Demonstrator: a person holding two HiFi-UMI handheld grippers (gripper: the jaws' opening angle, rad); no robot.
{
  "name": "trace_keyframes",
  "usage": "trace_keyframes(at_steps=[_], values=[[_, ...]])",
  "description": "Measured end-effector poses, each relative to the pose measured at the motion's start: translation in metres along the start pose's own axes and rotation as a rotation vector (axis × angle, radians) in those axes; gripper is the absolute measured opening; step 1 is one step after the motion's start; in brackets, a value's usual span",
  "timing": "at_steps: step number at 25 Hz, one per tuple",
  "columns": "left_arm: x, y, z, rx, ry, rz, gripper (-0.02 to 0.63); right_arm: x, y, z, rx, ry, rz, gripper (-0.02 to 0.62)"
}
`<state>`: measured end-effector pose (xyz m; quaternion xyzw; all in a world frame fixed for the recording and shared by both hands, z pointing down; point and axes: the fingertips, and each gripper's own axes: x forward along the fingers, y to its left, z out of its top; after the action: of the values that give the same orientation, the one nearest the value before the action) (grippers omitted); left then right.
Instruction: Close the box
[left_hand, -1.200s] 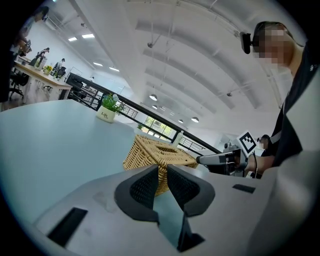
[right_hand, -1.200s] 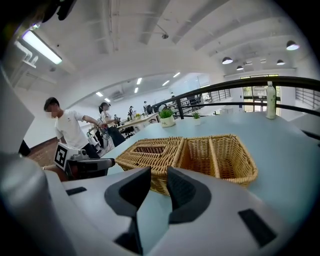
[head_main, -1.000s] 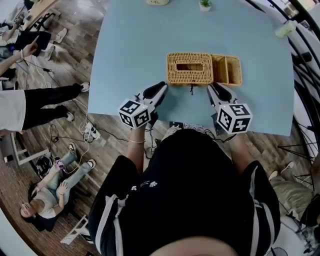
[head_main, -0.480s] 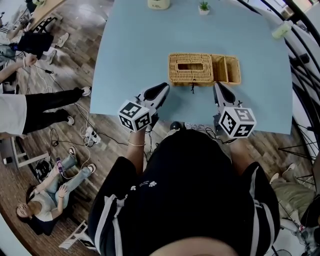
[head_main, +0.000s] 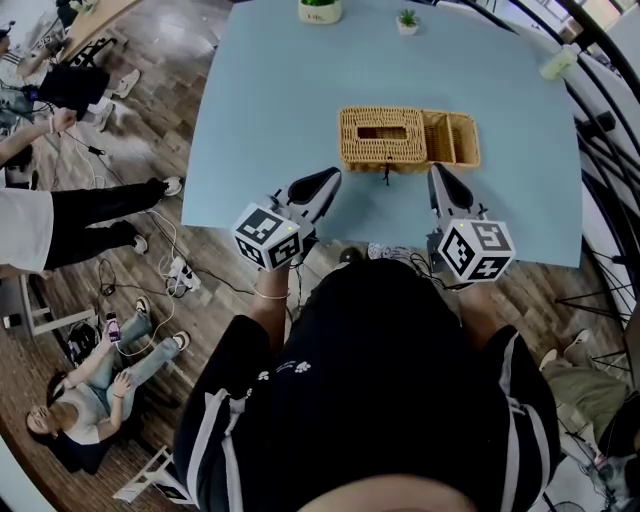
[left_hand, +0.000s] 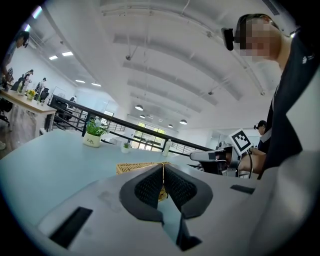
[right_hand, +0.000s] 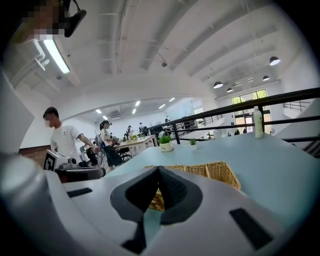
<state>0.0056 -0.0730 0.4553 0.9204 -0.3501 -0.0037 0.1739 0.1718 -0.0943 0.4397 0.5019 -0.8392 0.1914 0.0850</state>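
Our left gripper (left_hand: 163, 165) has just been closing. Its dark ribbed pads now meet, with nothing between them. Our right gripper (right_hand: 159, 168) also has its pads pressed together and is empty. Just ahead of both sets of tips, between them and touching neither, sits the rectangular woven wicker box (head_main: 362, 150), its slotted lid lying flat on top. An open two-part wicker tray (head_main: 452, 140) sits against it on the side nearer our right tips. Both rest on the pale blue table (head_main: 260, 110). Well beyond the box, a small green plant in a white pot (head_main: 320, 10) stands at the far edge.
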Motion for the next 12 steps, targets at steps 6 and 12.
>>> trace_keyframes(at_steps=[6,12], values=[[0.0003,-0.0061,0.0031,-0.002,-0.011,-0.004,0.020,-0.0008,0.0024,0.0017,-0.031,0.004,0.000,0.000],[-0.0026,-0.0074,-0.0054,-0.002,-0.007,0.004,0.020,-0.0011,0.0042,-0.0042,-0.023,0.006,0.006,0.000]])
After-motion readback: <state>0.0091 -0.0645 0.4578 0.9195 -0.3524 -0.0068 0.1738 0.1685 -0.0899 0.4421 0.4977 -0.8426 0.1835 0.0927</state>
